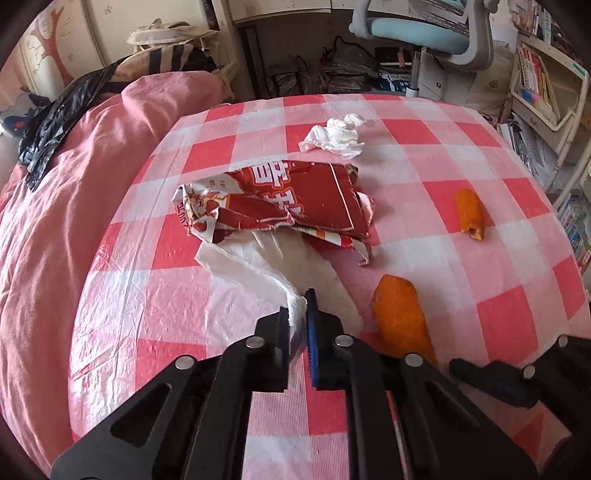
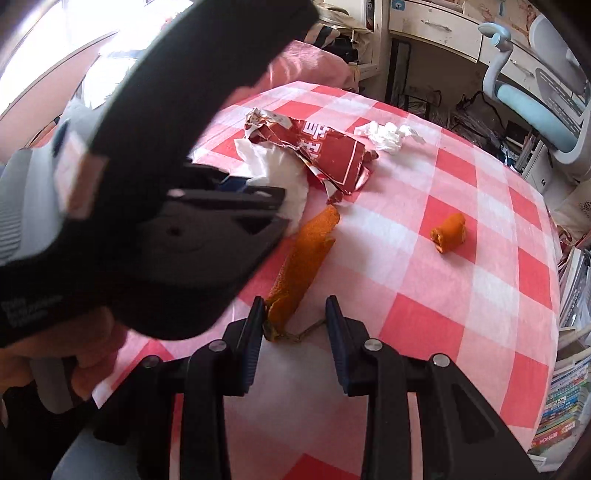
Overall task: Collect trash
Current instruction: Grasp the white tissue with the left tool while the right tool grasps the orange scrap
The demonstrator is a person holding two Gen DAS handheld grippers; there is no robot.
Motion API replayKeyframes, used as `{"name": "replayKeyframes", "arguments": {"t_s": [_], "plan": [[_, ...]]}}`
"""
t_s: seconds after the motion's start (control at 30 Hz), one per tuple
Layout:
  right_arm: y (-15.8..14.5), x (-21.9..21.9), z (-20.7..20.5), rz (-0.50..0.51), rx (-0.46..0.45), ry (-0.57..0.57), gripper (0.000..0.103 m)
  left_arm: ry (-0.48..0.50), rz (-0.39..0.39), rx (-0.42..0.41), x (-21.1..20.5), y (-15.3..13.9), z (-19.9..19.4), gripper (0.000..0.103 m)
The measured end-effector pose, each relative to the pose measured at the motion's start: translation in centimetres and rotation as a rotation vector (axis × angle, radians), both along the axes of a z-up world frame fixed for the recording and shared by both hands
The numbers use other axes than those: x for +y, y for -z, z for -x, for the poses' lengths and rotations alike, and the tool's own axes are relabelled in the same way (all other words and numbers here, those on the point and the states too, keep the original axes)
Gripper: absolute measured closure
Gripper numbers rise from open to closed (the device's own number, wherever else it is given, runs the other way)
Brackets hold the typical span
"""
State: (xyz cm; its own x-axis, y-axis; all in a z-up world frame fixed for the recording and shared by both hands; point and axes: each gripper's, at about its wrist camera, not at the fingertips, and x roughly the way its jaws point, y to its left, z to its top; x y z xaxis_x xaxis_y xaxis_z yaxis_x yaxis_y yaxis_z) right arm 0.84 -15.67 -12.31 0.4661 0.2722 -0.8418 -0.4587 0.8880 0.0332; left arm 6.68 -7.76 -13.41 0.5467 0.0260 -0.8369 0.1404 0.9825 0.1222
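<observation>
On the pink checked tablecloth (image 1: 498,314) lie a torn red snack wrapper (image 1: 280,199) (image 2: 328,155), a crumpled white tissue (image 1: 336,138) (image 2: 388,136), a long orange peel (image 1: 399,314) (image 2: 306,254) and a small orange peel (image 1: 469,214) (image 2: 448,232). A thin white sheet (image 1: 251,266) (image 2: 280,177) spreads from under the wrapper. My left gripper (image 1: 297,310) (image 2: 277,203) is shut on the sheet's near corner. My right gripper (image 2: 295,314) stands open over the long peel's near end, which touches only the left pad.
A pink quilt (image 1: 55,221) with a black plastic bag (image 1: 51,122) on it lies left of the table. Beyond the far edge stand a blue office chair (image 1: 424,29) (image 2: 535,107) and a desk. Bookshelves (image 1: 543,81) and stacked books (image 2: 569,406) crowd the right side.
</observation>
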Motion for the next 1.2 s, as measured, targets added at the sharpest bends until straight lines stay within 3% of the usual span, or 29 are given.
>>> {"name": "replayKeyframes", "arguments": {"t_s": [0.13,0.27,0.4,0.47,0.53,0.6,0.67,0.77,0.93,1.0,1.1,1.2], "plan": [[0.0,-2.0,0.5,-0.016,0.01,0.0,0.069,0.02,-0.031,0.025,0.1,-0.2,2.1,0.099],[-0.2,-4.4,0.5,-0.082,0.05,0.028,0.069,0.027,0.026,0.072,1.3,-0.6,4.1,0.099],[-0.3,-4.1,0.5,-0.071,0.056,0.031,0.068,0.011,0.083,0.087,2.6,-0.9,4.5,0.099],[-0.3,-3.5,0.2,-0.071,0.052,0.036,0.059,0.003,0.113,0.095,3.1,-0.9,4.5,0.097],[-0.1,-3.1,-0.2,-0.075,0.043,0.031,0.056,0.003,0.096,0.088,3.2,-1.0,4.5,0.084],[0.1,-2.3,-0.1,-0.064,0.037,0.017,0.056,-0.009,0.044,0.057,3.2,-1.2,4.6,0.047],[0.1,-1.8,0.4,-0.047,0.03,0.013,0.056,-0.026,-0.013,0.015,3.2,-1.5,4.5,0.035],[0.2,-1.3,-0.1,-0.031,0.017,0.024,0.056,-0.044,-0.026,0.009,3.7,-1.6,3.6,0.027],[0.2,-1.3,-0.9,-0.014,0.002,0.014,0.072,-0.031,-0.016,0.036,3.1,-0.3,2.1,0.032],[0.2,-1.5,-1.1,-0.024,0.009,0.017,0.08,-0.003,-0.006,0.02,2.3,-0.3,2.0,0.047],[0.2,-1.3,-1.4,-0.043,0.03,0.014,0.086,0.032,0.019,0.009,1.5,-0.3,2.0,0.084],[0.0,-0.3,-1.3,-0.047,0.035,0.001,0.087,0.047,0.013,-0.001,1.0,-0.2,2.4,0.094]]}}
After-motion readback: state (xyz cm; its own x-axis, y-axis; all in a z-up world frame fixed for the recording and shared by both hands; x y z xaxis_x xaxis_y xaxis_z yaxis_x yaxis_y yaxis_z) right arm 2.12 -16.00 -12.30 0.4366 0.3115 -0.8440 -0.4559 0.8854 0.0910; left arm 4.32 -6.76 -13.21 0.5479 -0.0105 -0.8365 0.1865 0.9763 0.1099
